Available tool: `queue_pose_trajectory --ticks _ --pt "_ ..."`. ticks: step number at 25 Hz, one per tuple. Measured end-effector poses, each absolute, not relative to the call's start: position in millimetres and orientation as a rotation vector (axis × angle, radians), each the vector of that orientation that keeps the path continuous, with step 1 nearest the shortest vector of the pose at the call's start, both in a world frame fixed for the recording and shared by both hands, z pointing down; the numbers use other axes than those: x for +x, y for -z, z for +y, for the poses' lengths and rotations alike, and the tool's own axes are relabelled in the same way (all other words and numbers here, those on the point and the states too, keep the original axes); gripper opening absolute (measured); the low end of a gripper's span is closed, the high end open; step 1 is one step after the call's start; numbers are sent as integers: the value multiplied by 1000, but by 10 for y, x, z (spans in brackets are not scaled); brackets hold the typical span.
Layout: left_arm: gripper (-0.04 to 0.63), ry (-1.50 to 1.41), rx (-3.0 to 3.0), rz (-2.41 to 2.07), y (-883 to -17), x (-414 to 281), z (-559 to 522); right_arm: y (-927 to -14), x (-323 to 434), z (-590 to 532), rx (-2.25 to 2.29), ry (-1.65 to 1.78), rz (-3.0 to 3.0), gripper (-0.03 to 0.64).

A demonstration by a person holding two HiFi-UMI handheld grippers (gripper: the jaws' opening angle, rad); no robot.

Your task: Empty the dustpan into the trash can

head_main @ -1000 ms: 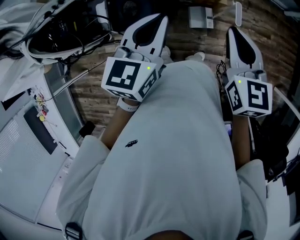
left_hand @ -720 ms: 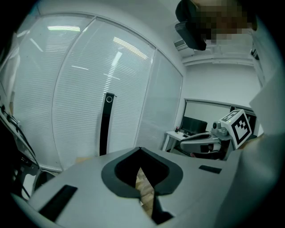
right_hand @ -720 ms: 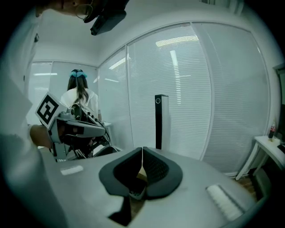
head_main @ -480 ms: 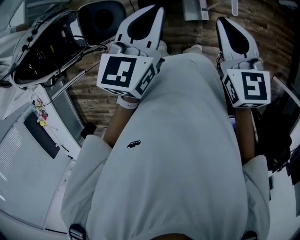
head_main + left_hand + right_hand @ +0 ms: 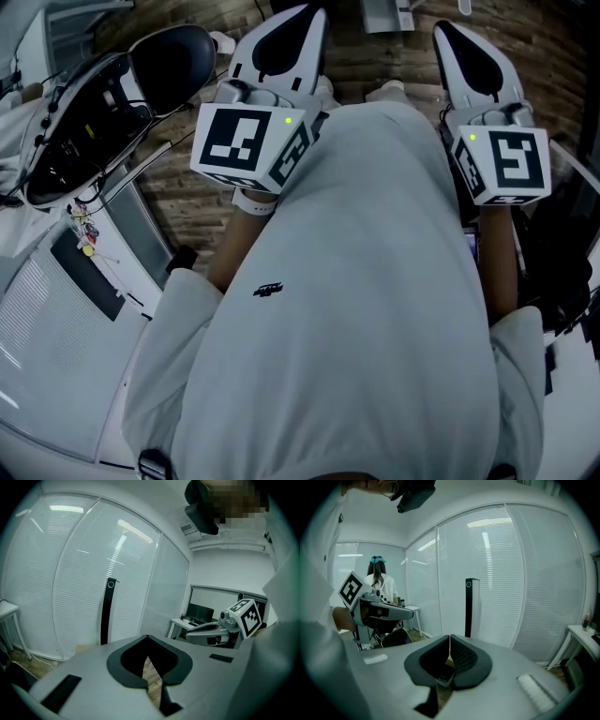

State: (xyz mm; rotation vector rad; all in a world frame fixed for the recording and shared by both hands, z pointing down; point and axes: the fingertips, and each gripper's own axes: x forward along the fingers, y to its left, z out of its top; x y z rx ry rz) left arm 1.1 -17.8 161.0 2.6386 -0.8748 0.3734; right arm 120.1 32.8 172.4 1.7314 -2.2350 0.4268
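Observation:
No dustpan or trash can shows in any view. In the head view I look down the person's grey shirt (image 5: 366,281), with both grippers held up in front of the chest. My left gripper (image 5: 311,13) points away over the brick-patterned floor, jaws together. My right gripper (image 5: 442,28) is level with it on the right, also shut. The left gripper view has the pad tips of my left gripper (image 5: 147,637) meeting with nothing between them. In the right gripper view my right gripper (image 5: 450,637) is closed and empty too.
A black office chair (image 5: 173,52) stands at the upper left beside a white desk (image 5: 56,309) with cables. White blinds (image 5: 70,573) and a black post (image 5: 108,613) lie ahead. A desk with a monitor (image 5: 201,613) stands farther off. A person (image 5: 378,581) sits at the far left.
Both grippers have lifted slightly and stayed shut. The head view has swung, bringing the black chair into sight at the upper left.

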Motion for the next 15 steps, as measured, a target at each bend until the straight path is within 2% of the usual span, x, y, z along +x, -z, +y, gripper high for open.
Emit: queue_pose_trajectory --ticks 15 --pt "6 -389 2672 -832 -1887 257 79 -2007 1414 580 1794 -427 -2202 12"
